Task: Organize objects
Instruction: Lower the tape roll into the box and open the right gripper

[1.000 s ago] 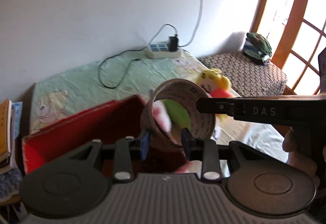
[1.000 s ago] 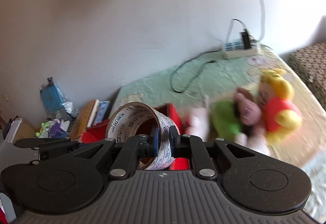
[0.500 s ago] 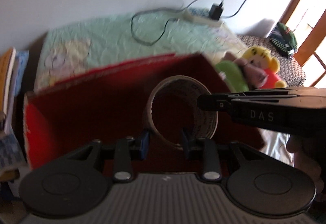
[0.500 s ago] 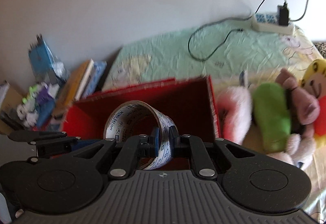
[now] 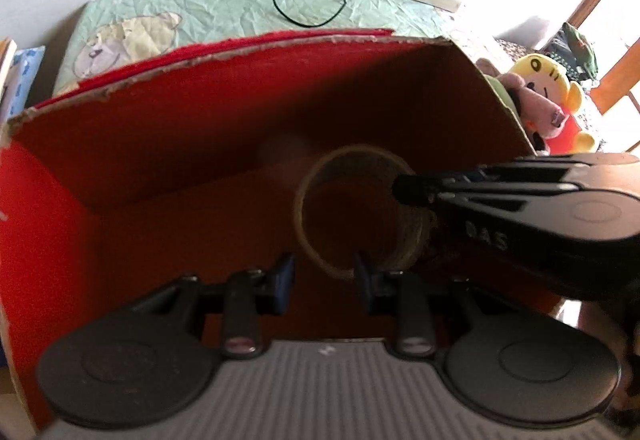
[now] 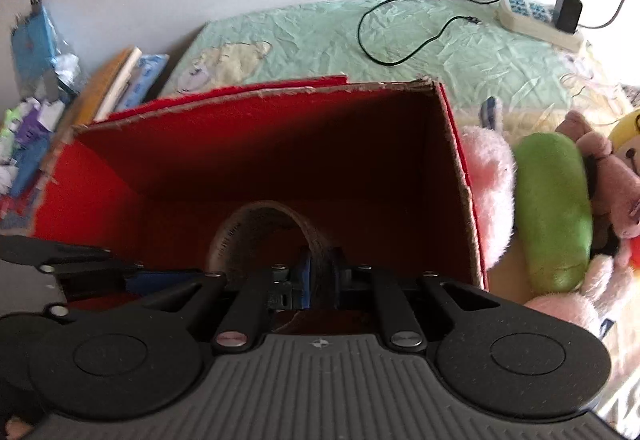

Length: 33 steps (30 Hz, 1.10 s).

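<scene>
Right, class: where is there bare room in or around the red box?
Bare: the red box floor left of the tape roll; the green sheet between box and cable. Crowded: plush toys right of it, books left.

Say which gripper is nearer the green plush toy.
Right. The right gripper is between the green plush toy and the left gripper, both reaching into the red box.

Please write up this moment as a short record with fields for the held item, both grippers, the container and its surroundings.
held item: brown roll of printed tape, inside the box
left gripper: shut across the roll's width
right gripper: shut on the roll's wall
container: open red cardboard box, on the bed
beside box: pink plush toy, green plush toy
behind box: white power strip
</scene>
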Motion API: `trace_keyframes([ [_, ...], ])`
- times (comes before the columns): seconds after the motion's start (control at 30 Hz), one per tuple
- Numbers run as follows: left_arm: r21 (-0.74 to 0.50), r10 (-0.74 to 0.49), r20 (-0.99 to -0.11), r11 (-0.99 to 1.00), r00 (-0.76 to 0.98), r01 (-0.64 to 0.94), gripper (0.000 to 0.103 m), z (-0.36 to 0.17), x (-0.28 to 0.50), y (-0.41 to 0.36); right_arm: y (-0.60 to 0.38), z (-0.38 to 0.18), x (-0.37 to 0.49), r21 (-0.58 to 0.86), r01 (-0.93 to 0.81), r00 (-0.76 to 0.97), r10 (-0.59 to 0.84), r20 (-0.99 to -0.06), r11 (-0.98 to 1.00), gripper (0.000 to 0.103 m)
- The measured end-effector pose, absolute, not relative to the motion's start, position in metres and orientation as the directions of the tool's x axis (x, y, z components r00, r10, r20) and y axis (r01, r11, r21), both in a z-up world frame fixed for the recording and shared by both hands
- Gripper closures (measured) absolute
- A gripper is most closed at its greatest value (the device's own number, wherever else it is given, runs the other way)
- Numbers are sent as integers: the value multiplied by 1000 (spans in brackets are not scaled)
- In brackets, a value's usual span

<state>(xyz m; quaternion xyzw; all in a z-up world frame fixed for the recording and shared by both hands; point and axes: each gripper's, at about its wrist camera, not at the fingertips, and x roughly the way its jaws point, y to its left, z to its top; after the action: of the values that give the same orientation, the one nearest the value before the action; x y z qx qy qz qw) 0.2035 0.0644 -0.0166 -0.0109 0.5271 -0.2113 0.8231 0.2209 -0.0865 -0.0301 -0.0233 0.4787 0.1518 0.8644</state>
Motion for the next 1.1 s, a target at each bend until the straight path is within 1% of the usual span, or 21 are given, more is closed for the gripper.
trace_keyframes([
  [0.03,-239,-360,-860,910,362,338,67,-15,203,65,-87,-31,222,93,-282,502,229,-834,955,93],
  [0.1,-226,-352,-860,912,369,344,67,-14,202,64,-88,-32,224,89,-274,503,221,-835,958,98],
  [0.23,-196,-326,-860,921,392,336,67,-12,197,70,-91,-32,224,107,-270,510,237,-827,957,98],
  [0.33,-151,-279,-861,939,425,310,64,-9,193,78,-96,-31,224,146,-261,517,266,-814,954,97],
  [0.4,-105,-228,-865,953,448,284,63,-7,192,84,-99,-26,222,184,-262,530,301,-793,947,88],
  [0.47,-56,-171,-867,967,468,251,61,-6,190,87,-101,-21,220,234,-278,526,351,-775,932,88],
  [0.57,-5,-107,-870,978,481,208,60,-7,190,91,-100,-20,218,340,-312,464,454,-760,887,88],
  [0.63,17,-76,-868,983,490,183,56,-6,189,94,-94,-23,214,382,-334,410,498,-764,861,88],
  [0.7,62,-21,-860,987,511,146,48,-6,192,91,-86,-28,211,408,-343,351,518,-780,846,88],
  [0.77,98,18,-847,988,531,123,47,-4,193,93,-81,-33,208,443,-355,304,550,-778,823,88],
  [0.83,97,18,-846,988,533,121,47,-5,195,95,-75,-37,208,457,-371,262,563,-784,809,88],
  [0.93,111,29,-837,987,546,119,47,-6,196,96,-65,-44,208,444,-374,233,546,-805,814,87],
  [1.1,80,15,-843,992,537,96,46,-11,205,98,-59,-57,218,448,-315,229,526,-819,836,85],
])
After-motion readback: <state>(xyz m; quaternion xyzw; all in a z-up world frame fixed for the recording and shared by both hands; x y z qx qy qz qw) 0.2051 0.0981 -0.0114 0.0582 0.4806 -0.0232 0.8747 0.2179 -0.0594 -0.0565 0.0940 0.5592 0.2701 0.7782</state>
